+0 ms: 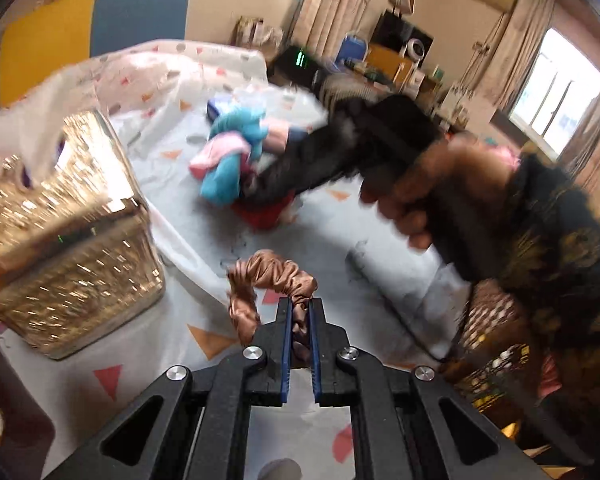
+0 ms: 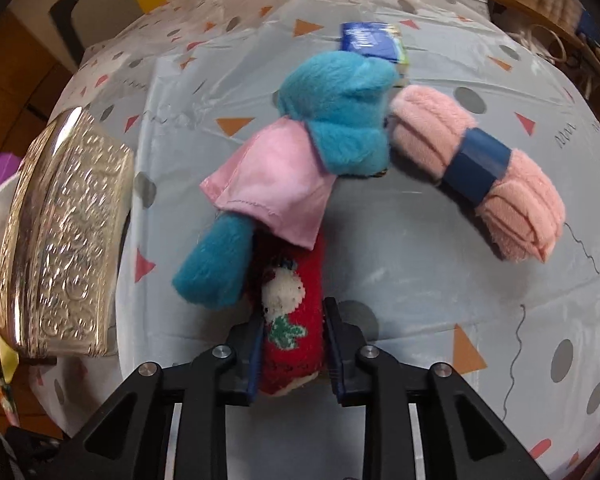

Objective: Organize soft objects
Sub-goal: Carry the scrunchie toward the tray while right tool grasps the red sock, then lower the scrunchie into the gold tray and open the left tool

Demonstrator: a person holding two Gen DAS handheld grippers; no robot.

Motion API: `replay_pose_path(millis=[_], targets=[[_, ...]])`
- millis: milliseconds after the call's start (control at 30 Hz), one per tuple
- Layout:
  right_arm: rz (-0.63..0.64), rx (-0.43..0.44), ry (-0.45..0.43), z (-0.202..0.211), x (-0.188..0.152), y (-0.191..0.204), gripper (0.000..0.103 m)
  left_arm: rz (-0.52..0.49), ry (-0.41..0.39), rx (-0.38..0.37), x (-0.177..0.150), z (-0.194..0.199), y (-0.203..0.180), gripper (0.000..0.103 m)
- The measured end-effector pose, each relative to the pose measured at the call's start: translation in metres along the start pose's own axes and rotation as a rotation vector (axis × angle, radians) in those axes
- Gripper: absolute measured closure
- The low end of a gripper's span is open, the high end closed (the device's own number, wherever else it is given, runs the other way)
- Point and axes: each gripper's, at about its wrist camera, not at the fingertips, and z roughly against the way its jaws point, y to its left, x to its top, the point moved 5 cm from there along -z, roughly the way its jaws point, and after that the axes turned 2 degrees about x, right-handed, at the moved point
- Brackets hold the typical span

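Right tongs (image 2: 292,344) flank the red sock (image 2: 296,312), lengthwise between them.

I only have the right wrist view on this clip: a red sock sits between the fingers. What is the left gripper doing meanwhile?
Observer: The left gripper is shut on a brown satin scrunchie, held above the tablecloth.
Operator: Where is it relative to that shiny box?
Observer: The gold embossed box sits to its left, apart from the scrunchie.
Operator: Does the left view show my gripper?
Observer: Yes, blurred: the right gripper reaches into the pile by the blue plush toy, held by the person's hand.
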Motion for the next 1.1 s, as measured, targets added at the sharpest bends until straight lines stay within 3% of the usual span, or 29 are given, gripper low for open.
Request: replay_pose_path(millis=[200,667,933,1100], targets=[[0.071,-0.056,-0.014,-0.002,-0.002,0.01,0.077,0.06,-0.08,0.026,0.022,0.034,0.005,0.095],[0.09,-0.087,-0.032,-0.01,-0.006,0.028,0.076,0.109,-0.234,0.257,0.08,0.091,0.031,0.095],[0.126,-0.112,-0.046,-0.007,-0.01,0.038,0.076,0.173,-0.297,0.422,0.085,0.122,0.078,0.095],[0.13,-0.115,-0.047,-0.005,-0.013,0.041,0.076,0.266,-0.317,0.514,0.072,0.143,0.126,0.095]])
